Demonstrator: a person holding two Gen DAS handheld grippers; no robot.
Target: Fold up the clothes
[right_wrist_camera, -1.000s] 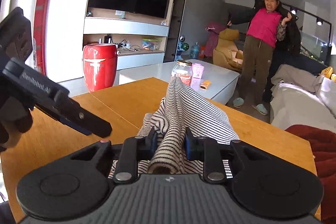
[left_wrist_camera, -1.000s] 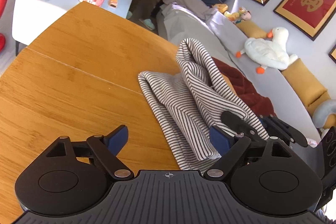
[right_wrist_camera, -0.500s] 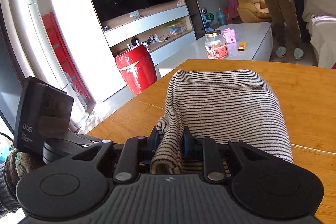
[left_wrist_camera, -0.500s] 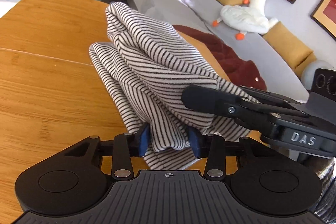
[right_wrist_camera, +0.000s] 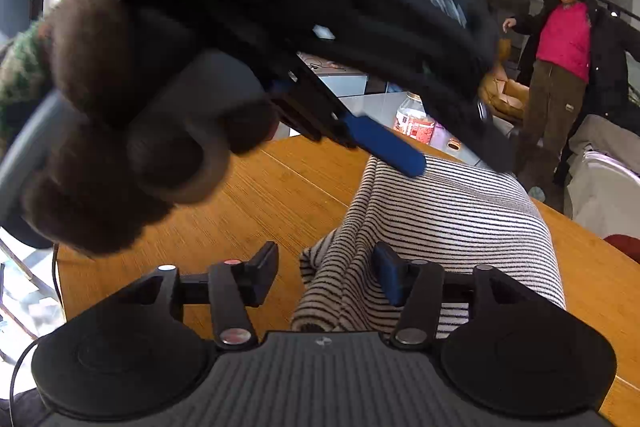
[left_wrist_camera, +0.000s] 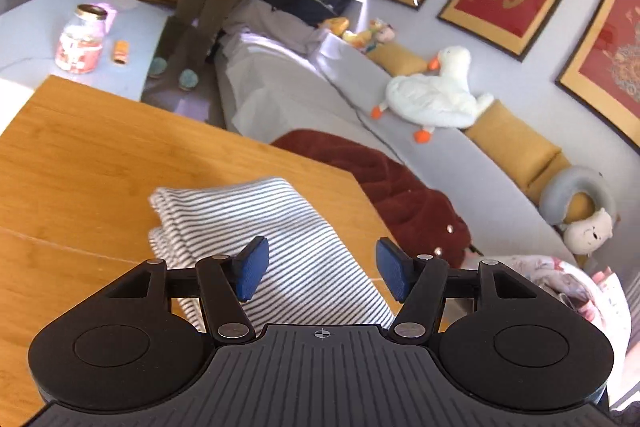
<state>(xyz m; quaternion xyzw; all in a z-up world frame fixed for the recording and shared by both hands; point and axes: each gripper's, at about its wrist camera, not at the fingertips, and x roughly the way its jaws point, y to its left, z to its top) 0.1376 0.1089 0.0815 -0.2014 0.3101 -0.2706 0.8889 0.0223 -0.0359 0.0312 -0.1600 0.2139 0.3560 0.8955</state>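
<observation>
1. The striped knit garment (left_wrist_camera: 280,227) lies folded in a thick bundle on the wooden table (left_wrist_camera: 100,155), close to the table edge that faces the grey sofa (left_wrist_camera: 280,87). From the right wrist view its top layer (right_wrist_camera: 460,203) arches over in a rounded hump and does not lie flat.

2. The left gripper (left_wrist_camera: 318,269) hovers above the bundle. Its jaws are opening, and nothing is between the blue pads (left_wrist_camera: 252,267); the cloth sits below them.

3. The right gripper (right_wrist_camera: 326,273) is low at the near corner of the bundle. Its jaws are opening too. A bunched fold of striped fabric stands between them and seems to brush the right-hand pad (right_wrist_camera: 390,277), but the other pad is clear of it, so I would not call it a grip.

4. It looks soft, light and limp, a stretchy knit that will sag and slide on itself. The layers may slip apart if only the top one is pinched.

5. I would judge the best hold to be at an edge or corner, catching all layers together, with one gripper at each end so the fold stays square.

6. The hump probably needs pressing flat.
</observation>
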